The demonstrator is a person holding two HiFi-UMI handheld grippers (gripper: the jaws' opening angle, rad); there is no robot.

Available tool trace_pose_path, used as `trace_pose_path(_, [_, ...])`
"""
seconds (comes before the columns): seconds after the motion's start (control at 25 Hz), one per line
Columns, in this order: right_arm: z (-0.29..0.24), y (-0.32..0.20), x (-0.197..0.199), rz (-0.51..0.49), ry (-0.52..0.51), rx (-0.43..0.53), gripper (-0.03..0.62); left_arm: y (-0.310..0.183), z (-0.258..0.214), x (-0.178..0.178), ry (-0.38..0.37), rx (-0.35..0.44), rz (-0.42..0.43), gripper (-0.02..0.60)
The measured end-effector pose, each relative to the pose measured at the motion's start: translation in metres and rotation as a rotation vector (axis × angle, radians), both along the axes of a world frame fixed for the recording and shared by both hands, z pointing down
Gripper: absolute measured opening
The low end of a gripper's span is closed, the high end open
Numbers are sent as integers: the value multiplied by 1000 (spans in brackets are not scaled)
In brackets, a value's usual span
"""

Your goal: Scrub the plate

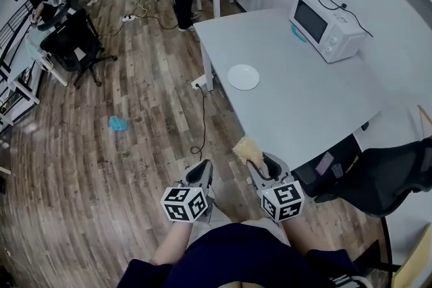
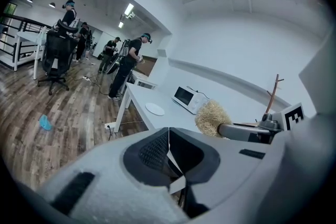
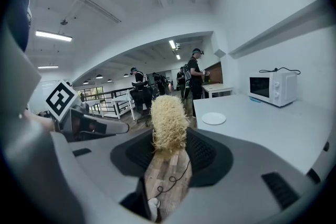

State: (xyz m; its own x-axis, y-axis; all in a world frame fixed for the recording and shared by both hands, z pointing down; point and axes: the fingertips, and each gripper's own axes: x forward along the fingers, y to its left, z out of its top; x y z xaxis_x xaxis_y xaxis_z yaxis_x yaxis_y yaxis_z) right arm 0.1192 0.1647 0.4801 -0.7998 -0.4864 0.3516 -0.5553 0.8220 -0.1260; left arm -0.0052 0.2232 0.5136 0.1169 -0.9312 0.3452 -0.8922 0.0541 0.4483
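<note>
Honestly, my worry is the plate (image 1: pixel 243 76): it lies loose on the surface (image 1: pixel 304 104) near its floor-side edge, and a scrub could shove it off. My right gripper (image 1: pixel 262 164), well short of the plate, pinches the scrubber (image 1: pixel 247 148) by one end; it may slip. My left gripper (image 1: pixel 200 173) is pressed together, empty. Any dirt on the plate is too small to see.

The person wears a dark navy top (image 1: pixel 236 254). The left tongs (image 1: pixel 200 174) and the right tongs (image 1: pixel 267 168) have smooth pale grey shells, rounded at the tips and lined inside with black mesh-textured pads (image 2: pixel 152 152). Each carries a white cube (image 1: pixel 183 204) printed with bold black square markers on its faces.
</note>
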Motion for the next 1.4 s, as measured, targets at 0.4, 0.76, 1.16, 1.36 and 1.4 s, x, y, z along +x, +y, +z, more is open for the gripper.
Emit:
trace_pose_path(0.4, [-17, -48, -130, 81, -12, 14, 173, -67, -17, -118, -35, 5, 131, 20])
trace_pose_path(0.76, [-18, -80, -194, 152, -4, 21, 173, -110, -14, -180, -39, -16, 231, 18])
trace_pose_path(1.16, [-12, -115, -195, 278, 12, 17, 173, -156, -1, -191, -41, -36, 352, 20])
trace_pose_path(1.36, [-7, -155, -174, 349, 19, 18, 173, -192, 6, -182, -42, -43, 399, 19])
trace_pose_path(1.4, [-7, -166, -170, 361, 20, 21, 173, -202, 7, -181, -42, -45, 402, 20])
